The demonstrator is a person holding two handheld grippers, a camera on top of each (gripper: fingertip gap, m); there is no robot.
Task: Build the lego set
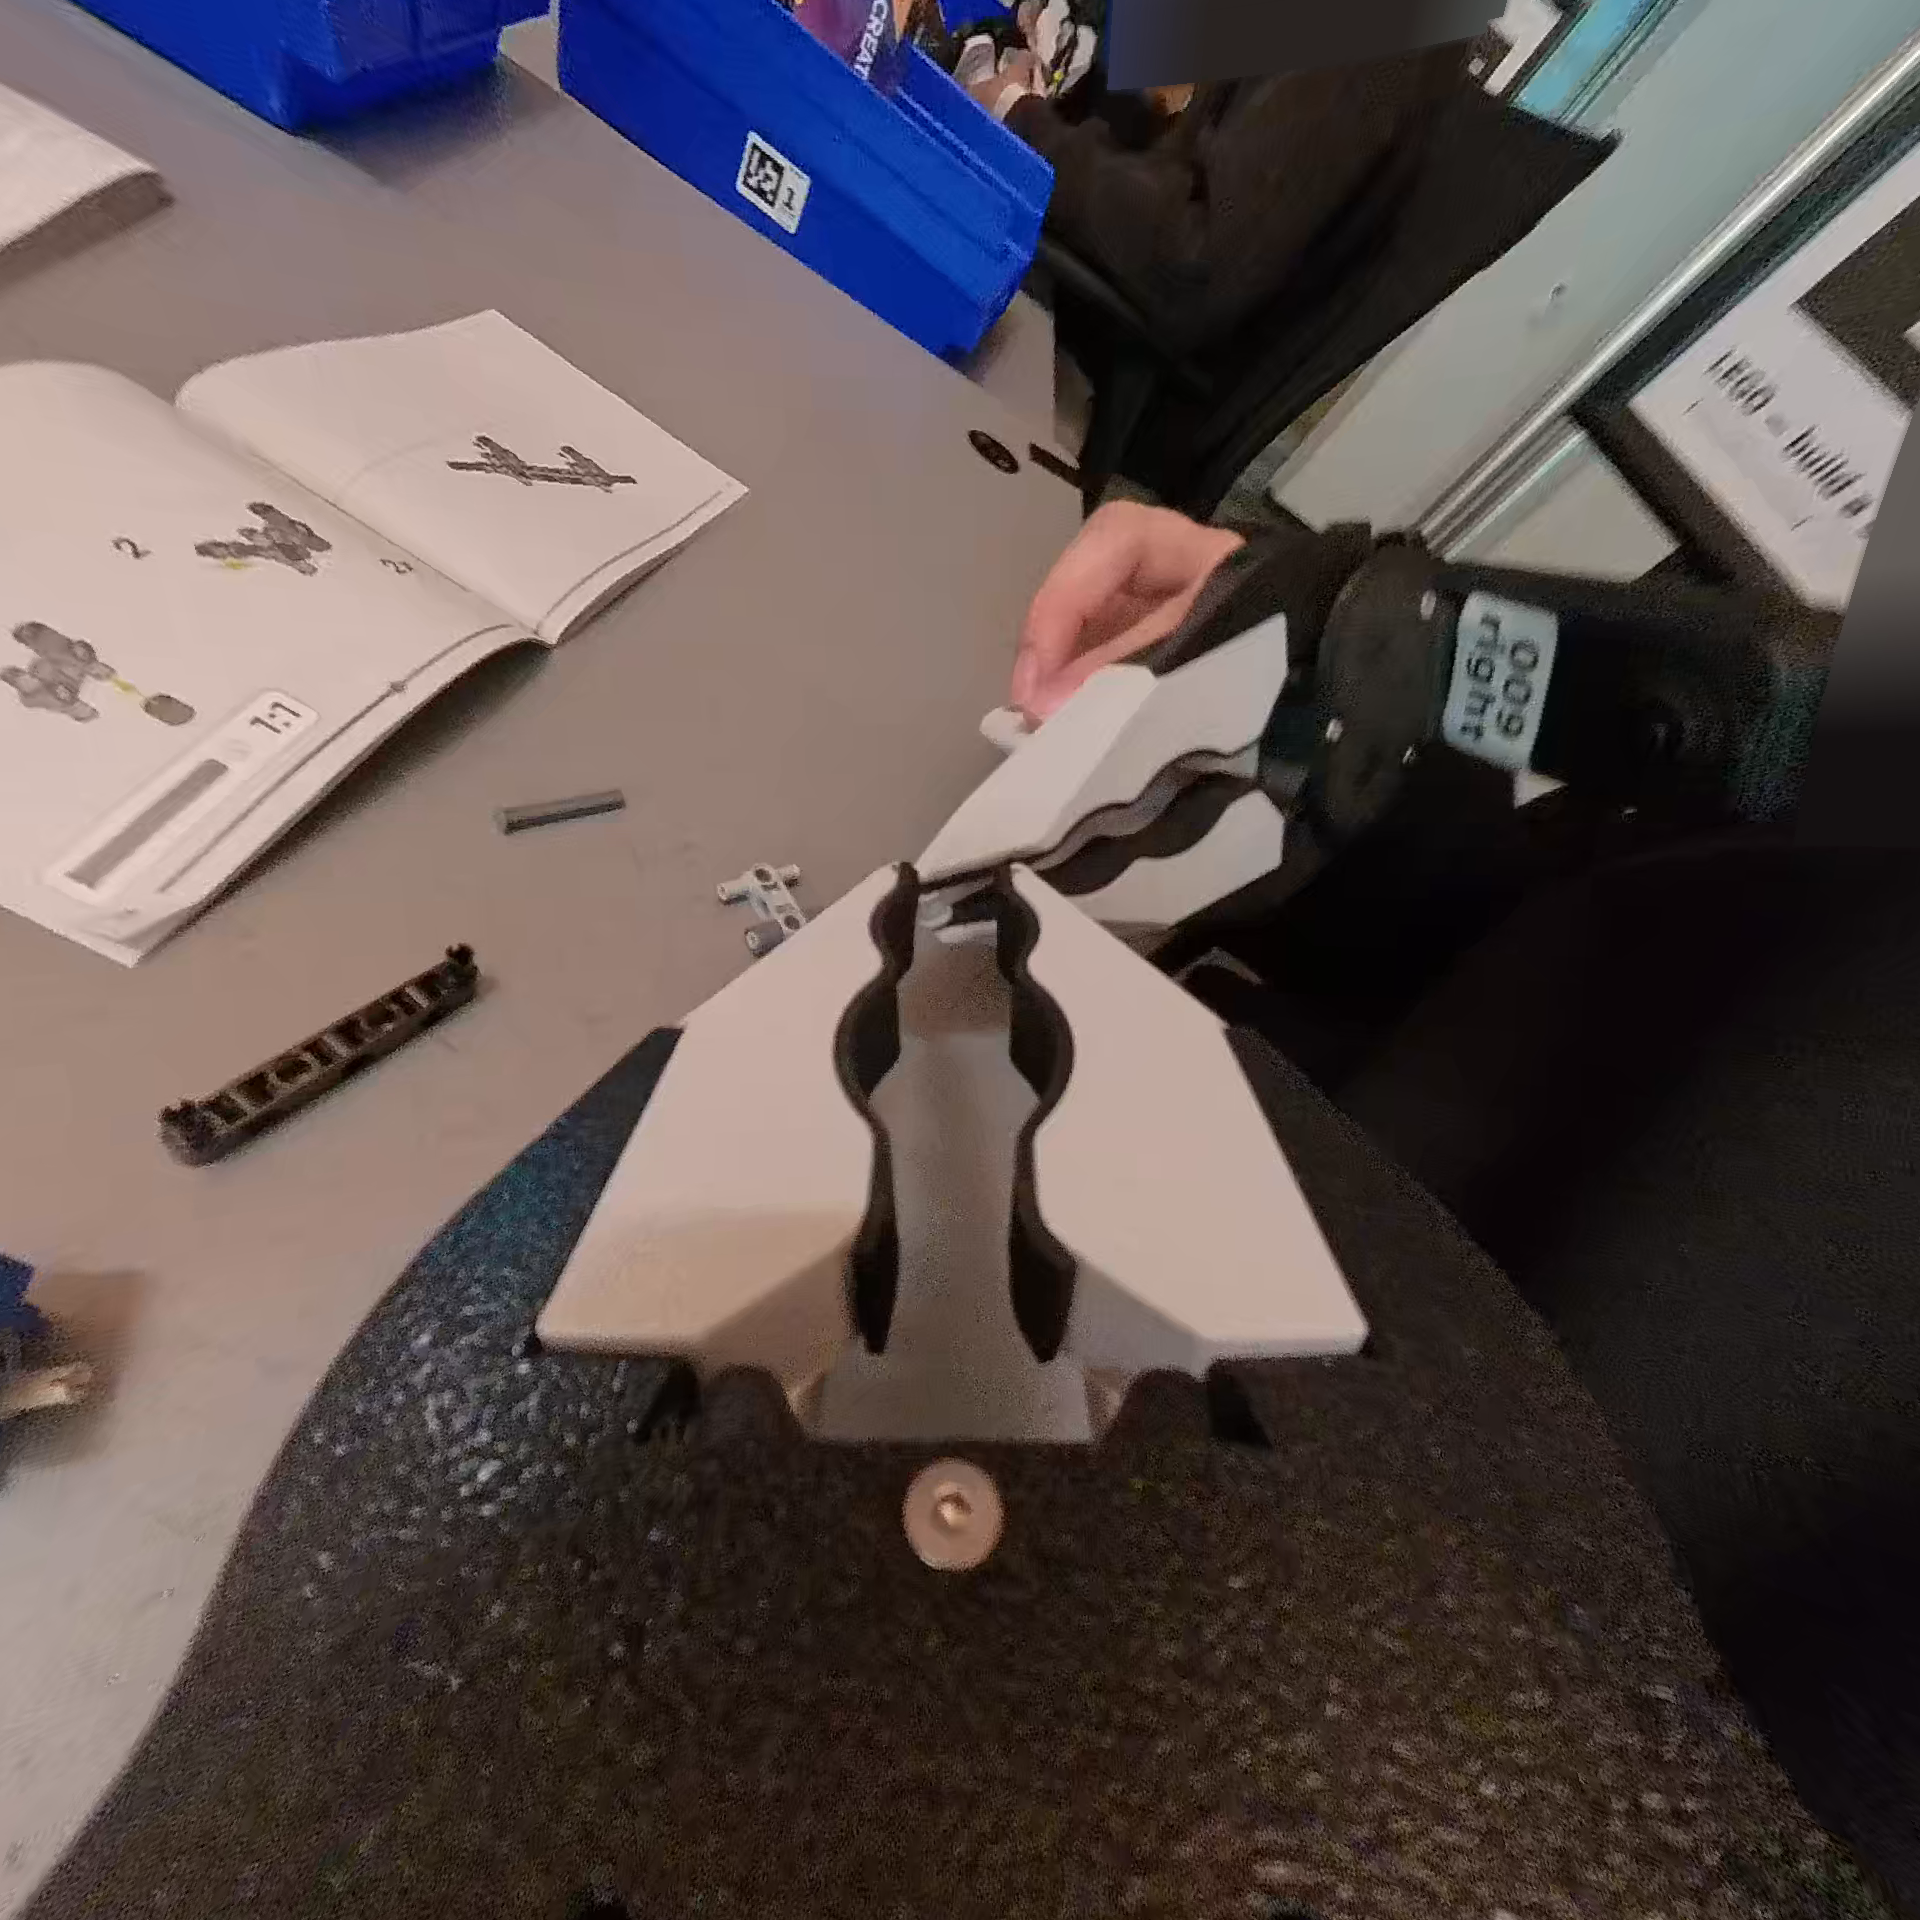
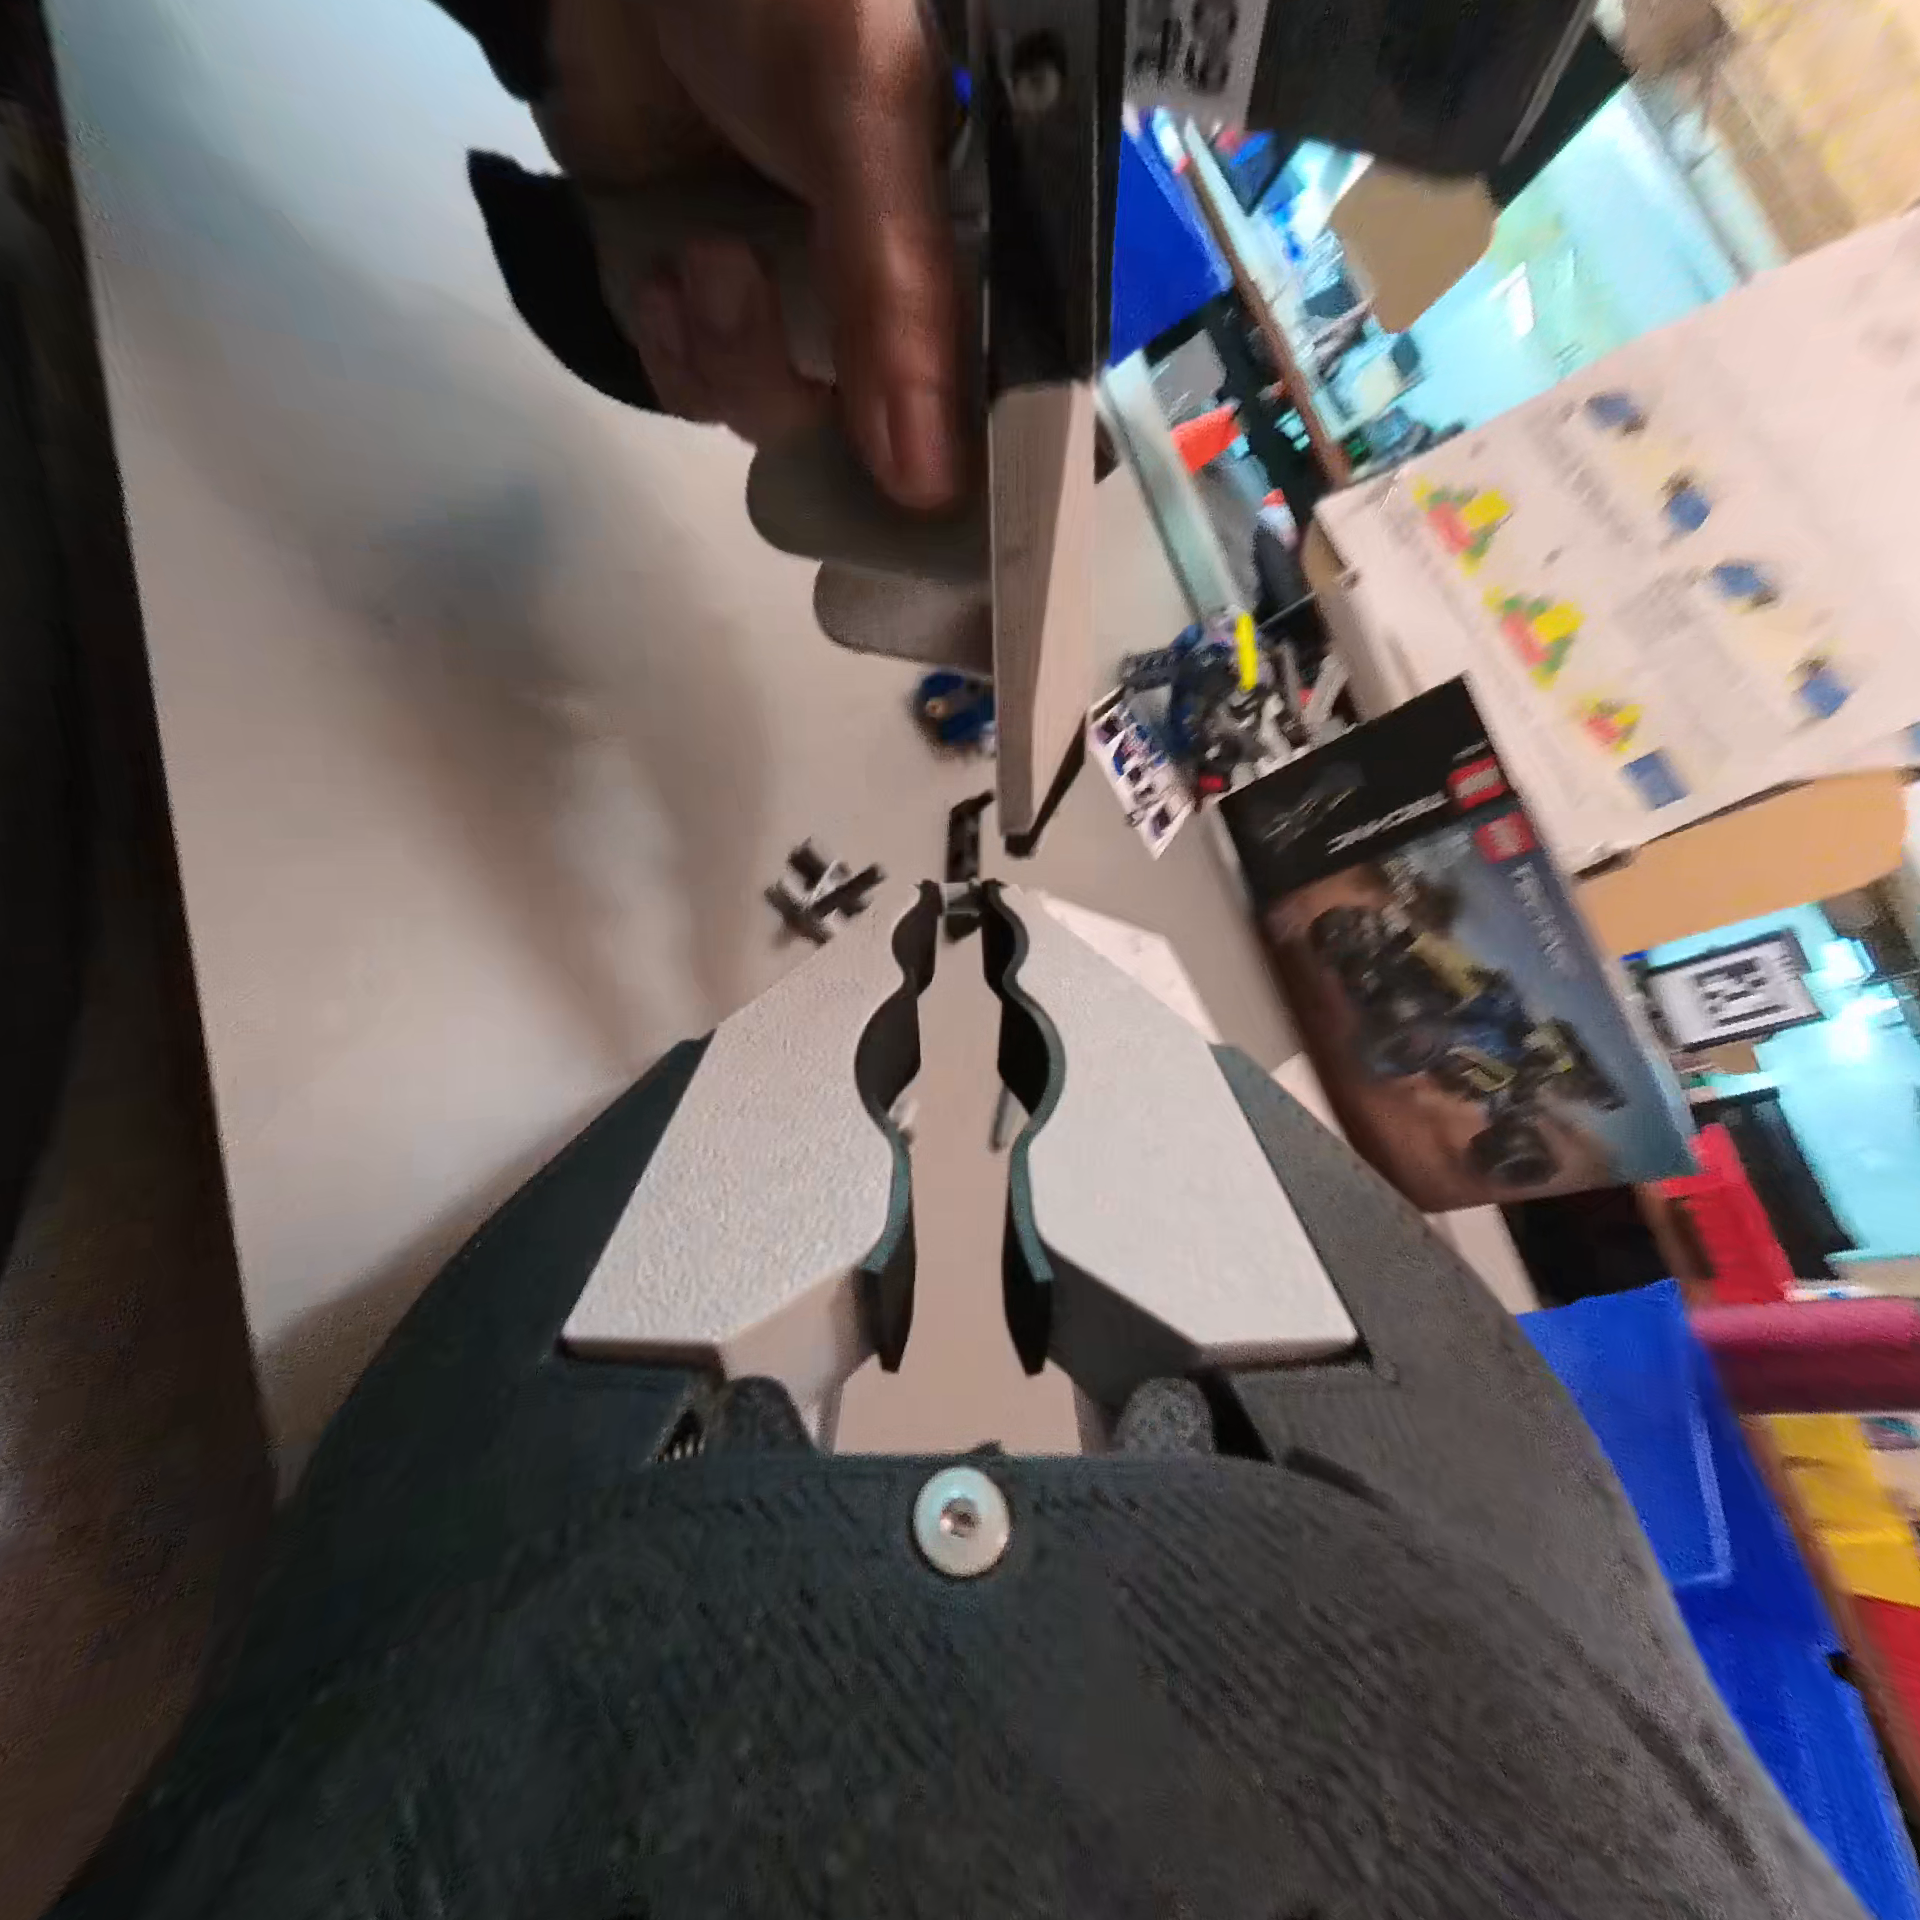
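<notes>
While both tongs meet tip to tip above the table [image 1: 727, 675], the left tongs [image 1: 958, 902] and right tongs [image 2: 961, 902] each pinch a small grey piece [image 1: 940, 914].

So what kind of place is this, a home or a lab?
Most likely a lab or workshop set up for recording: blue storage bins with tracking markers on a grey worktable, an open instruction booklet, and a boxed set beside crowded shelving.
</notes>
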